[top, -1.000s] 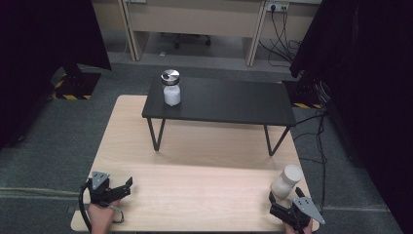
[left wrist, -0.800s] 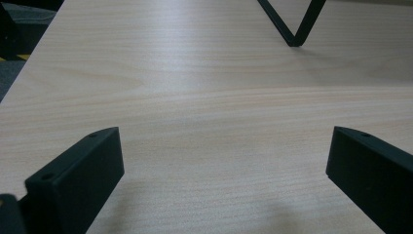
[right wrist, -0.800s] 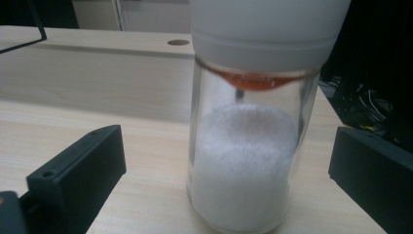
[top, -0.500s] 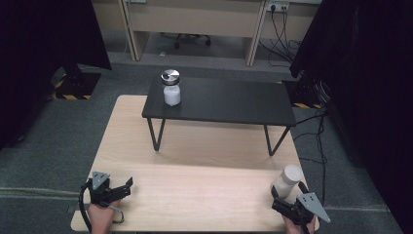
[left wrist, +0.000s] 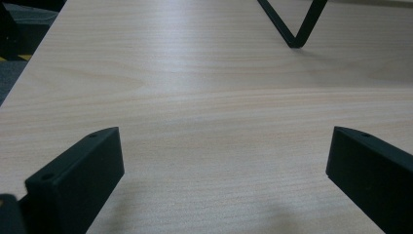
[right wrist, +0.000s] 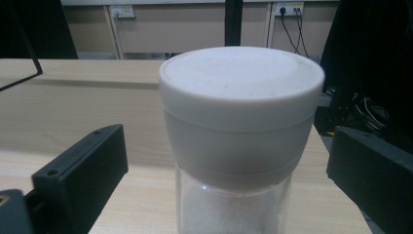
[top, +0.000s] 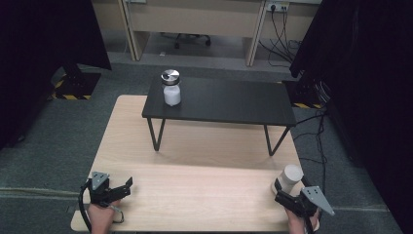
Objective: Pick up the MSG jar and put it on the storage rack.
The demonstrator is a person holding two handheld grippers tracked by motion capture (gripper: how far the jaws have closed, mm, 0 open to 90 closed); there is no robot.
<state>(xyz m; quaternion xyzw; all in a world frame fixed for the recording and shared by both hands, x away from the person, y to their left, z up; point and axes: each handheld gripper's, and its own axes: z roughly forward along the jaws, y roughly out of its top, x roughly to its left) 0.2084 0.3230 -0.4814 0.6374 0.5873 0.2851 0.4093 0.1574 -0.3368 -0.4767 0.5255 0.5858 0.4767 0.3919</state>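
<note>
A glass jar with a white lid (top: pixel 292 176) stands near the front right corner of the wooden table (top: pixel 195 161). My right gripper (top: pixel 290 189) reaches it from the near side. In the right gripper view the jar (right wrist: pixel 241 122) stands between the two black fingers (right wrist: pixel 83 170), with a gap on each side. The jaws have just been closing a little and do not touch it. My left gripper (top: pixel 124 188) hovers open low over bare wood at the front left (left wrist: pixel 224 156), with nothing between its fingers.
A low black table (top: pixel 234 100) stands on the far half of the wooden table, and one of its legs (left wrist: pixel 292 29) appears ahead of the left gripper. On its left end is a second jar with a silver lid (top: pixel 171 87). Dark curtains flank both sides.
My right gripper has edged slightly forward around the white-lidded jar. The left gripper and both jars have stayed where they were.
</note>
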